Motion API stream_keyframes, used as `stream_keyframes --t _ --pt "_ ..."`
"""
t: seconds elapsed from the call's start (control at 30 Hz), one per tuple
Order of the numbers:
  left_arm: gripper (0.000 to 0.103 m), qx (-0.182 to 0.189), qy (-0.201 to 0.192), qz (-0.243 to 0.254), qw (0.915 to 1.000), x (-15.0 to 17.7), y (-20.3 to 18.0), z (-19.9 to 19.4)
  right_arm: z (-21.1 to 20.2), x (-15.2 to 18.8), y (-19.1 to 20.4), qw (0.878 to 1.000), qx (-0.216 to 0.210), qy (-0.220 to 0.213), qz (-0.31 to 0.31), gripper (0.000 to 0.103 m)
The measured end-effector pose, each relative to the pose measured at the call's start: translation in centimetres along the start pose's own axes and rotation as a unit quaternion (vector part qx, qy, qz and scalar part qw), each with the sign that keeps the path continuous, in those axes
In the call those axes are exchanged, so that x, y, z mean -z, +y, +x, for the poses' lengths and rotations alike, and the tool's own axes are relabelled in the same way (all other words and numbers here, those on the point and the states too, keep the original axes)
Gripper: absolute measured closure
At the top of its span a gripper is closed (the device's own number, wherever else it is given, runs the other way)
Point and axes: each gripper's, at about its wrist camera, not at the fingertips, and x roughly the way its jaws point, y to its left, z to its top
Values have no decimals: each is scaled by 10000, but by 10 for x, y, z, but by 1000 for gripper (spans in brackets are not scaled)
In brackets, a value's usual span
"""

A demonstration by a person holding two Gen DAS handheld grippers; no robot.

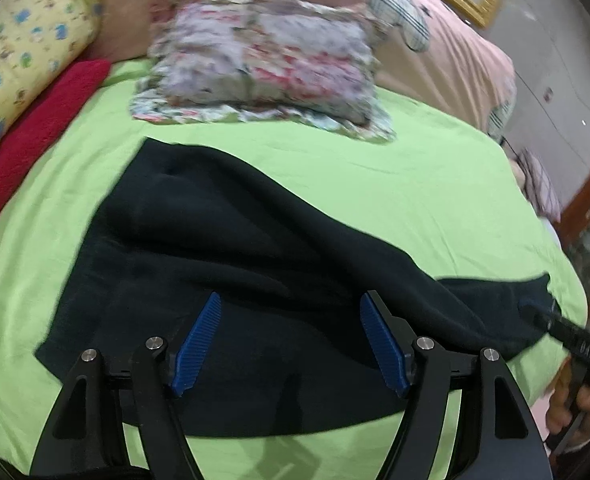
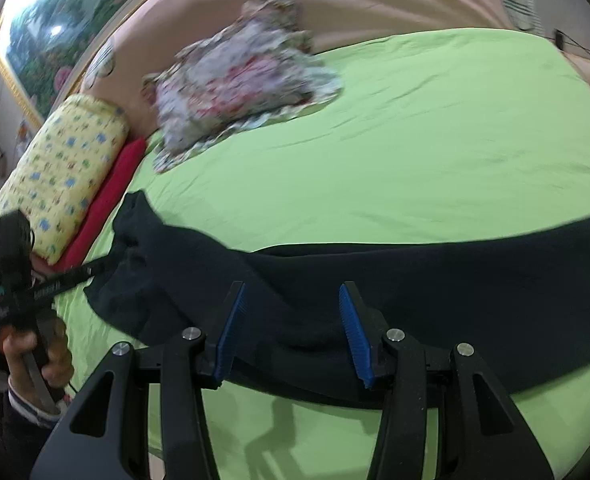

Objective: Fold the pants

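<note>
While 1 dark pants (image 1: 223,248) lies on green sheet (image 1: 415,184), 2 grippers, left (image 1: 291,316) & right (image 2: 293,304), jaws wide, empty, 2 pillows.

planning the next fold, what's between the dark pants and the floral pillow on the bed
Only bare green sheet lies between the dark pants and the floral pillow; both wrist views show it.
</note>
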Motion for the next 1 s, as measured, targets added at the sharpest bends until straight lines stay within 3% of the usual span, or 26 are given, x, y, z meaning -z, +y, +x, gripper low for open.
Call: stream_keyframes --t 0.23,0.5,0.83,1.0 --pt "27 -284 -133 -293 9991 -28 38 -5 19 -8 36 9981 -216 140 -553 53" --pt "24 -504 -24 -355 9981 -60 81 6 49 -18 78 9913 -383 392 -1200 50" --pt "24 -86 681 -461 9966 -100 128 62 78 -27 130 9764 -409 522 -2054 48" --pt "24 95 956 -474 9942 -108 136 87 95 -26 146 9666 -160 564 -2493 47"
